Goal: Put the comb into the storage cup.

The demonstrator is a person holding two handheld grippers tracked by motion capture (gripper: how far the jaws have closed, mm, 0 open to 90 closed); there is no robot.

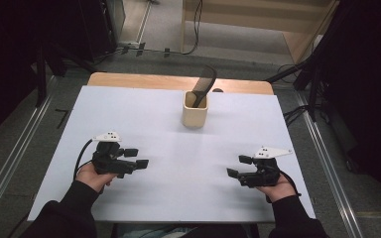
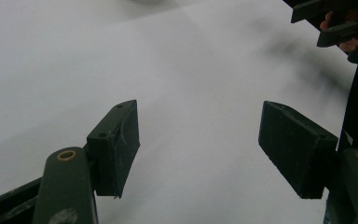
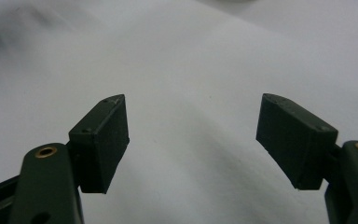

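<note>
A beige square cup [image 1: 195,112] stands at the back middle of the white table top [image 1: 144,114], with a dark curved utensil [image 1: 204,84] leaning out of it. My left gripper [image 1: 136,158] rests low at the front left, pointing right, jaws open and empty. My right gripper [image 1: 238,166] sits at the front right, pointing left, open with nothing between its jaws. In the left gripper view the left gripper [image 2: 198,142] stands over bare white surface, and the right gripper [image 2: 328,23] shows at the top right corner. The right gripper [image 3: 191,140] also hangs over bare white surface.
A wooden strip [image 1: 178,82] of the table shows behind the white cover. Cables [image 1: 193,29] lie on the floor beyond, and dark stands [image 1: 307,74] rise at the right. Metal rails [image 1: 15,153] run along both sides of the table.
</note>
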